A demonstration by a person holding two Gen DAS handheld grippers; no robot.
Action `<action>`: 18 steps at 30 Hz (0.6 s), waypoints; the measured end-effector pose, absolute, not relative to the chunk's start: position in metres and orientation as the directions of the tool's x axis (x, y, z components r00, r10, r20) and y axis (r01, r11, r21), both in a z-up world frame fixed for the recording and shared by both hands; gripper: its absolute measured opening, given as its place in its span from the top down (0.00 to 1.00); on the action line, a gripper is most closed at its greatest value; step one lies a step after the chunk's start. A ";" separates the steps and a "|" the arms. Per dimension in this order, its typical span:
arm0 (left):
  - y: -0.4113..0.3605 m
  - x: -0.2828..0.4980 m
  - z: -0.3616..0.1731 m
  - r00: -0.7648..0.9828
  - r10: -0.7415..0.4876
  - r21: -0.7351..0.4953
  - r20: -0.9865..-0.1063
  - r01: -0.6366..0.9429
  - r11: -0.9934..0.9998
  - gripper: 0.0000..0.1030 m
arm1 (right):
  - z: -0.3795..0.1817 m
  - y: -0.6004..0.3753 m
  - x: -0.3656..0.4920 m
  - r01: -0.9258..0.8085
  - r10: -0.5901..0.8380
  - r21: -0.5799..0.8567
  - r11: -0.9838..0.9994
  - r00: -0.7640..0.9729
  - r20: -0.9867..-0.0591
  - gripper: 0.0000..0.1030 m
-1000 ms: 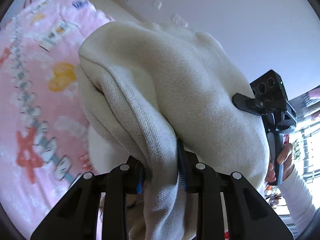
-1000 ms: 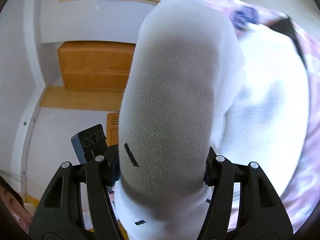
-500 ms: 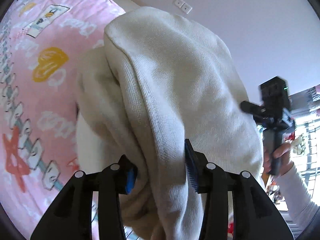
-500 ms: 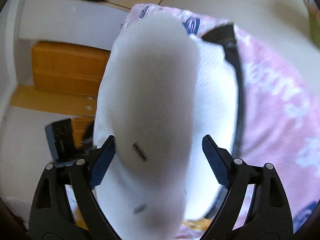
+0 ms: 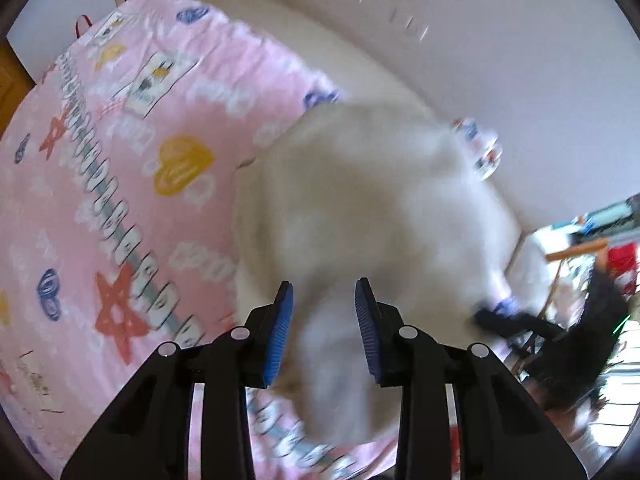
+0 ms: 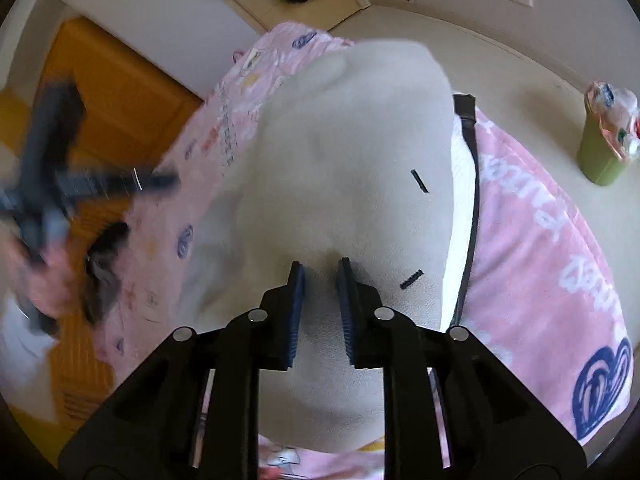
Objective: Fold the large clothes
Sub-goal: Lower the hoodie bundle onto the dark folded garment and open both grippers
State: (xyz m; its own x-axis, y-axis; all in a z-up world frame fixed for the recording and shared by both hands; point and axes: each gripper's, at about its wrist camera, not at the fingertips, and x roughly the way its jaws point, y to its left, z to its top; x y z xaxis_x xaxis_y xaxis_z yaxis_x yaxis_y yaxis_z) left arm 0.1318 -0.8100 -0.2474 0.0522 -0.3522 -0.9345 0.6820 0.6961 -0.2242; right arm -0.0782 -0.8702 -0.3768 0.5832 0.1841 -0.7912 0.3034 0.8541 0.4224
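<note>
Cream garment (image 6: 340, 152) heaped on pink sheet (image 5: 120, 184), sagging toward six o'clock; left tongs (image 5: 324, 320) narrowing around blurred cloth, grip unclear, right tongs (image 6: 320, 284) closing on a pinch of fabric — best lower, flatten, then release.

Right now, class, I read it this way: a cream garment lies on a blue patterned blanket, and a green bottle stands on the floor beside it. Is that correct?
Not quite: the blanket is pink, not blue; only some of its printed hearts are blue. The right wrist view shows this, and the left wrist view agrees. The rest holds: the cream garment lies on it, and the green bottle stands on the floor beside it.
</note>
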 end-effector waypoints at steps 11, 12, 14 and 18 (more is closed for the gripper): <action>-0.849 0.132 -0.393 0.085 -0.087 -0.015 -0.993 0.622 0.783 0.71 | -0.402 -0.825 -0.042 0.320 0.050 0.257 0.912 0.535 -0.843 0.85; -0.851 0.135 -0.403 0.093 -0.073 0.001 -0.993 0.624 0.782 0.72 | -0.402 -0.824 -0.038 0.326 0.046 0.259 0.909 0.540 -0.841 0.86; -0.848 0.140 -0.408 0.080 -0.105 -0.034 -0.991 0.608 0.793 0.75 | -0.392 -0.829 -0.032 0.356 0.051 0.281 0.891 0.535 -0.843 0.86; -0.830 0.141 -0.370 0.064 -0.228 -0.137 -0.972 0.632 0.763 0.76 | -0.336 -0.861 -0.043 0.393 0.103 0.415 0.820 0.613 -0.783 0.86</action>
State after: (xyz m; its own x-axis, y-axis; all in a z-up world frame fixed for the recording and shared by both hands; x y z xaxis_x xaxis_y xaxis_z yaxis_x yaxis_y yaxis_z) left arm 0.1407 -0.8296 -0.3696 0.0637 -0.2279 -0.9716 0.6321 0.7626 -0.1375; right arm -0.0431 -0.8611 -0.3362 0.6131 0.1027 -0.7833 0.3934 0.8202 0.4154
